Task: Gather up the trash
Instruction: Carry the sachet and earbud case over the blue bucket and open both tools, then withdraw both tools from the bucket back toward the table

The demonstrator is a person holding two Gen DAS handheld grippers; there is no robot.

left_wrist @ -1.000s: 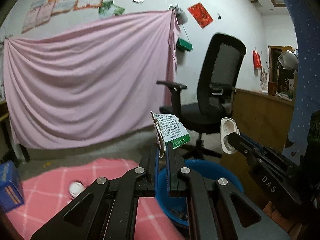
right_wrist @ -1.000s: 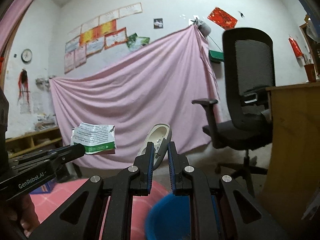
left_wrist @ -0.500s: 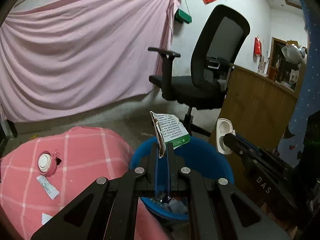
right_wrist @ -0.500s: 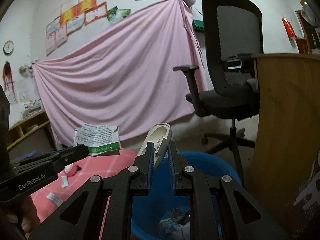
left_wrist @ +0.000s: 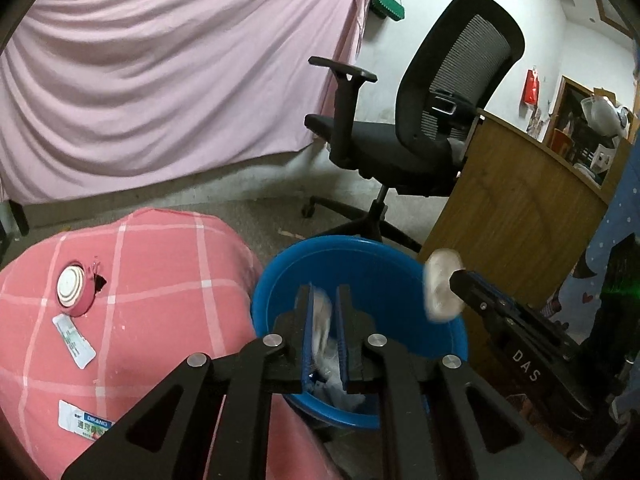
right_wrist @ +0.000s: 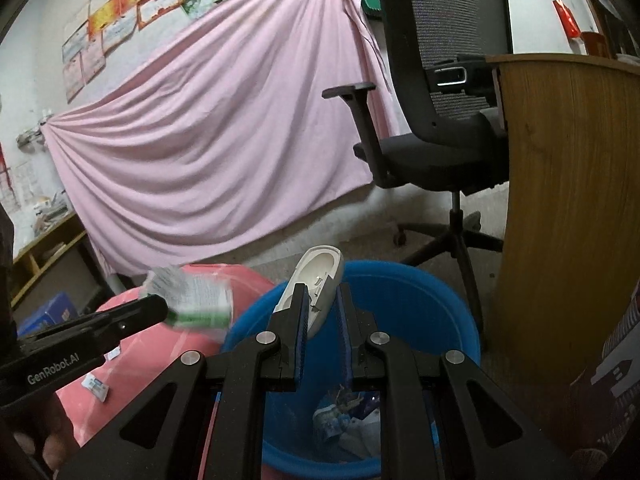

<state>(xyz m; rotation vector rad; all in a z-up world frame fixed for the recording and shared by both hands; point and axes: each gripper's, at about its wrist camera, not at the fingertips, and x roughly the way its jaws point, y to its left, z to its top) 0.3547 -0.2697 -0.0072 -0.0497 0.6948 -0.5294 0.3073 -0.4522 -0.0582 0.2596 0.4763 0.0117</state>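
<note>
My left gripper (left_wrist: 323, 292) hangs over the blue bucket (left_wrist: 360, 248), and its jaws are opening. The white-and-green paper packet (left_wrist: 320, 320) is a blur in the gap between them and slips downward; the right wrist view shows the packet (right_wrist: 192, 300) smeared at that gripper's tip. My right gripper (right_wrist: 322, 292) is shut on a white plastic shell (right_wrist: 320, 272) above the bucket's rim (right_wrist: 400, 272). Several scraps lie at the bottom of the bucket.
A pink checked cushion (left_wrist: 160, 280) left of the bucket carries a round lid (left_wrist: 72, 286), a sachet (left_wrist: 74, 340) and a printed packet (left_wrist: 86, 426). A black office chair (left_wrist: 400, 148) and a wooden desk (left_wrist: 520, 220) stand behind and right. A pink sheet drapes the far wall.
Both grippers tipped downward and came in over the bucket. The left jaws have parted and the packet, sharp and upright before, is now blurred and sliding down.
</note>
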